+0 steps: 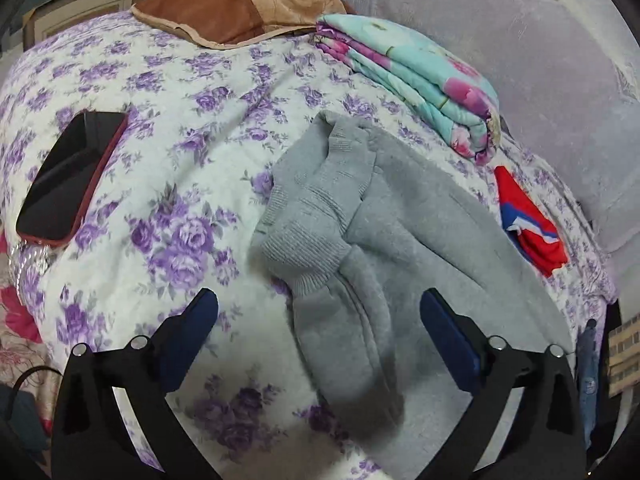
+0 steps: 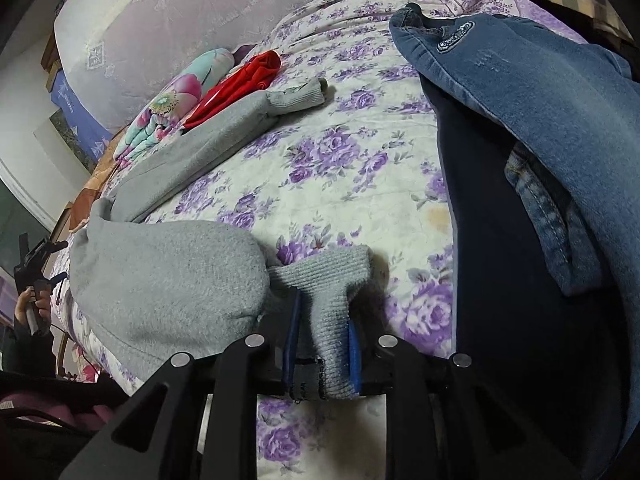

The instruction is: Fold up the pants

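Note:
Grey sweatpants (image 1: pixel 384 220) lie on the floral bedspread (image 1: pixel 180 184), waistband end toward my left gripper (image 1: pixel 318 312). The left gripper is open and empty, its fingers on either side of the pants' near edge, just above the fabric. In the right wrist view, my right gripper (image 2: pixel 322 316) is shut on the ribbed cuff (image 2: pixel 332 280) of one grey leg (image 2: pixel 168 276). The other leg (image 2: pixel 208 136) stretches away toward its own cuff (image 2: pixel 300 96).
A phone in a red case (image 1: pixel 68 180) lies at the left. A folded floral quilt (image 1: pixel 420 80), a brown cushion (image 1: pixel 224 8) and a red garment (image 1: pixel 528 224) lie at the back and right. Blue jeans and dark pants (image 2: pixel 540 120) are piled on the right.

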`<state>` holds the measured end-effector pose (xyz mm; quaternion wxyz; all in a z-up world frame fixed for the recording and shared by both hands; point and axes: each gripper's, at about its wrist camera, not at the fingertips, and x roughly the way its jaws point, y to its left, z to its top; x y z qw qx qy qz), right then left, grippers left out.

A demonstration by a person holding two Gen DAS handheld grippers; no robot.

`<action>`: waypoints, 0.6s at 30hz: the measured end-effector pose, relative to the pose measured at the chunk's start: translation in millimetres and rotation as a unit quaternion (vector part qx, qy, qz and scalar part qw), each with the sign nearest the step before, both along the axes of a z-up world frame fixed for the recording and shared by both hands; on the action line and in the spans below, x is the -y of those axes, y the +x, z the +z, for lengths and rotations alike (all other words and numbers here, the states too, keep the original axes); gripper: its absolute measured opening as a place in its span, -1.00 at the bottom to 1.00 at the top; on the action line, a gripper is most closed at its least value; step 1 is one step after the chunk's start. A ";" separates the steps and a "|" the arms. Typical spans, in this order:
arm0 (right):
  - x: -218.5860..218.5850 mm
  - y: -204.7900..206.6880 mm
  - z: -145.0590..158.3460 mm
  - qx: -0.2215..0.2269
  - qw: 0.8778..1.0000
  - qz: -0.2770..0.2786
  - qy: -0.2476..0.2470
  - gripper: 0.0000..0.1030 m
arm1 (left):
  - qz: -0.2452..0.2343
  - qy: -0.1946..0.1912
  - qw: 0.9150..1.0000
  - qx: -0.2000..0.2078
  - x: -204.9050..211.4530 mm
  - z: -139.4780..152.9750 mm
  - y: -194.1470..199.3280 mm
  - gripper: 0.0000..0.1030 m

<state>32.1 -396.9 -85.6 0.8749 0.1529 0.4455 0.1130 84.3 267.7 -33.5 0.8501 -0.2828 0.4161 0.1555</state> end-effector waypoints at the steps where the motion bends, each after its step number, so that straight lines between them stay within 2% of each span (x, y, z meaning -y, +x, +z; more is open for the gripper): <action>1: -0.3 0.7 -0.1 0.001 1.000 0.000 0.000 -0.56 | -0.001 -0.013 1.000 -0.015 0.3 -8.6 7.8 0.91; 3: -1.8 2.3 -0.5 0.003 1.000 -0.001 0.000 -0.55 | -0.014 -0.035 0.998 -0.044 5.9 -27.6 22.4 0.91; 5: -1.5 1.7 -1.1 0.005 1.000 -0.001 0.002 -0.55 | -0.017 0.012 0.999 -0.049 16.7 -36.7 33.0 0.92; 6: -1.4 1.0 -1.3 0.007 1.000 -0.001 0.002 -0.57 | -0.018 0.032 0.999 -0.040 21.3 -35.8 34.6 0.78; 7: -1.2 0.7 -1.1 0.009 1.000 -0.002 0.002 -0.58 | -0.017 0.028 0.999 -0.029 21.7 -34.0 33.5 0.46; 8: -0.8 1.4 -0.4 0.010 1.000 -0.002 0.002 -0.59 | -0.028 0.009 1.000 -0.011 21.0 -27.1 31.5 -0.45; 9: -0.6 2.2 2.7 0.017 1.000 -0.007 -0.002 -0.62 | -0.034 0.001 0.999 -0.004 19.8 -20.2 29.3 -0.63; 11: -1.4 2.4 14.2 0.037 0.999 -0.011 -0.009 -0.72 | -0.029 0.013 0.999 0.035 17.2 6.5 12.3 -0.67; 14: 1.9 -1.9 43.1 0.080 0.997 0.000 0.004 -0.83 | -0.015 0.051 0.996 0.075 12.1 56.6 -37.2 -0.68; 16: 7.0 -4.9 55.2 0.086 0.996 -0.002 -0.007 -0.90 | -0.007 0.083 0.994 0.071 9.9 67.5 -61.3 -0.67; 18: 10.2 -2.8 47.9 0.057 0.998 -0.002 -0.017 -0.90 | 0.004 0.089 0.995 0.038 1.7 56.3 -78.4 -0.66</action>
